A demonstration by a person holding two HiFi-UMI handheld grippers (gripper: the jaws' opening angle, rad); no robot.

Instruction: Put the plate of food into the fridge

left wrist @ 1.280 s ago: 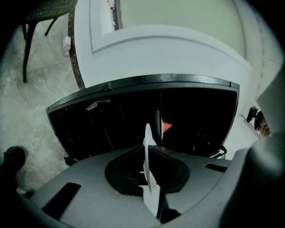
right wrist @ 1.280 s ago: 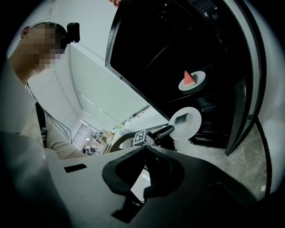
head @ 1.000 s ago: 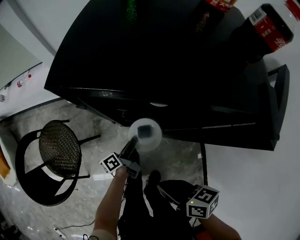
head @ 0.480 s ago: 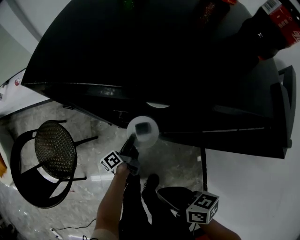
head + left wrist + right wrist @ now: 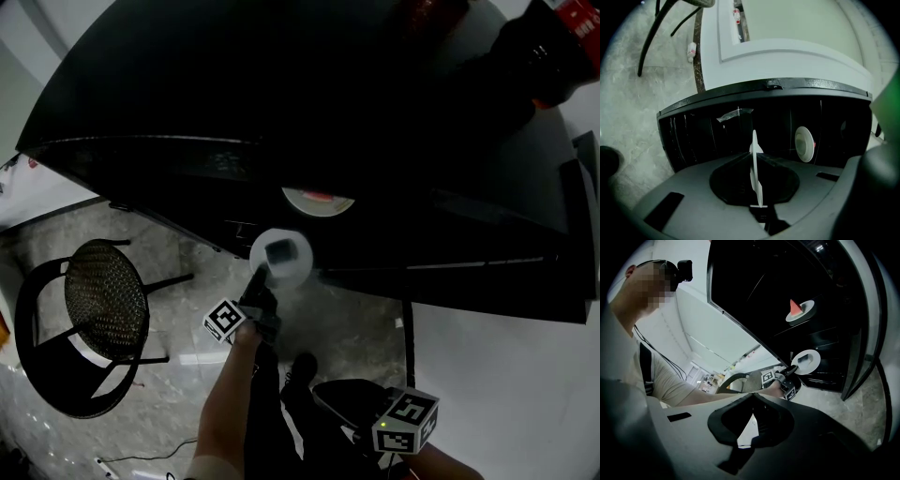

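Note:
In the head view my left gripper [image 5: 263,277] is shut on the rim of a small white plate [image 5: 292,265] that carries a dark square piece of food [image 5: 279,250]. It holds the plate just in front of the open black fridge [image 5: 281,84]. In the left gripper view the plate [image 5: 754,173] stands edge-on between the closed jaws of my left gripper [image 5: 755,157]. The right gripper view shows the same plate [image 5: 806,361] from the side. My right gripper [image 5: 752,397] is shut on nothing, low and behind, and its marker cube [image 5: 405,422] shows at the bottom.
Inside the fridge a second white plate [image 5: 319,200] with a red wedge [image 5: 793,306] sits on a shelf. The fridge door [image 5: 862,333] stands open at the right. A dark bottle [image 5: 544,47] stands on the fridge top. A black mesh chair [image 5: 98,309] is on the floor at left.
The left gripper and its plate have sunk and edged closer to the fridge opening. More of the plate inside the fridge now shows. The right gripper has dropped slightly.

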